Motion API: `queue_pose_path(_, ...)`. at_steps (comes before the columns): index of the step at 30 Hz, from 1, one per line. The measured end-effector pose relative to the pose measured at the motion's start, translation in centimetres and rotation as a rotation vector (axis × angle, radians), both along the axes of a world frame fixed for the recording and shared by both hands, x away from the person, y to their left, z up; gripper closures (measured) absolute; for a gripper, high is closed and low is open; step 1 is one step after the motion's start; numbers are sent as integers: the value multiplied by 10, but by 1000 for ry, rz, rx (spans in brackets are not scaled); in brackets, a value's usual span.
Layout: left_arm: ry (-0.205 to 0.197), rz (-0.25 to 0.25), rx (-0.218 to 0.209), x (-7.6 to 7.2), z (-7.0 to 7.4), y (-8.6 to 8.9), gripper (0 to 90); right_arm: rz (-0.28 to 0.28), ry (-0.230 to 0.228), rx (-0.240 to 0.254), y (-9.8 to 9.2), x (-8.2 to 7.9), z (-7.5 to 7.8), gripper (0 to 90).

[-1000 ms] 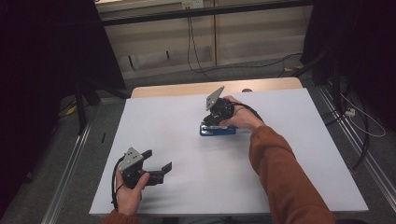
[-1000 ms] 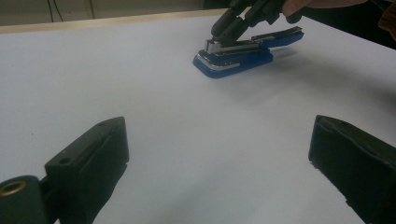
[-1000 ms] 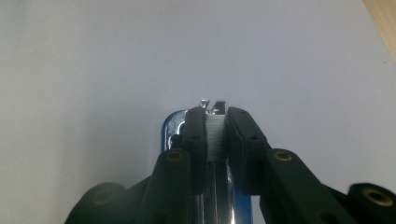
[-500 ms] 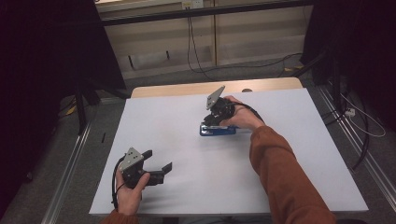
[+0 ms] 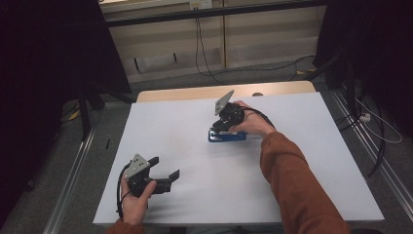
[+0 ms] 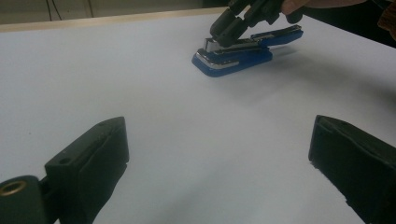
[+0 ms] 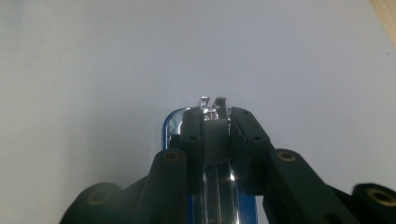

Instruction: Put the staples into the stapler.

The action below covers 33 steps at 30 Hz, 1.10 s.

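Note:
A blue stapler [image 5: 226, 137] with a metal top lies on the white table [image 5: 302, 122], past its middle. My right gripper [image 5: 220, 126] comes down on the stapler's front end from the right, held by a hand in a rust sleeve. In the right gripper view the two black pads press on either side of the stapler's metal arm [image 7: 214, 105], above the blue base [image 7: 169, 125]. My left gripper [image 5: 166, 166] rests near the table's front left corner, open and holding nothing. In the left gripper view the stapler [image 6: 233, 56] lies ahead, well beyond my left gripper [image 6: 219, 135].
A wooden strip [image 5: 195, 92] runs along the table's far edge. Cables lie on the floor behind [image 5: 253, 68] and to the right [image 5: 375, 131]. Metal rails [image 5: 73, 170] flank the table. Broad bare table surface separates the two grippers.

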<state>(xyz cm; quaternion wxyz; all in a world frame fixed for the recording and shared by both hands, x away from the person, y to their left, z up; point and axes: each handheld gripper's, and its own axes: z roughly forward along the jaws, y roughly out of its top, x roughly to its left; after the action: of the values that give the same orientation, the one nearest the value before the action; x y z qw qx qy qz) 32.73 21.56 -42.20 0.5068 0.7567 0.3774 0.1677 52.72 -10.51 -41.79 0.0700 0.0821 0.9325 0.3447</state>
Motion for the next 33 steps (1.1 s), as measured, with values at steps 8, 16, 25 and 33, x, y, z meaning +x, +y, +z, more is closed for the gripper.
queue_pose_path(8, 1, 0, 1, 0, 0, 0, 50, -27, 18, 13, -3, 0, 2, 764)
queue_pose_path(16, 1, 0, -2, 0, 0, 0, 50, -25, 13, 10, -3, 0, 2, 788)
queue_pose_path(25, 2, 0, 1, 0, 0, 0, 50, -25, 7, 20, -4, -1, 5, 791)
queue_pose_path(33, 3, 0, 2, 0, 0, 0, 50, -15, 6, 23, -4, -2, 8, 791)
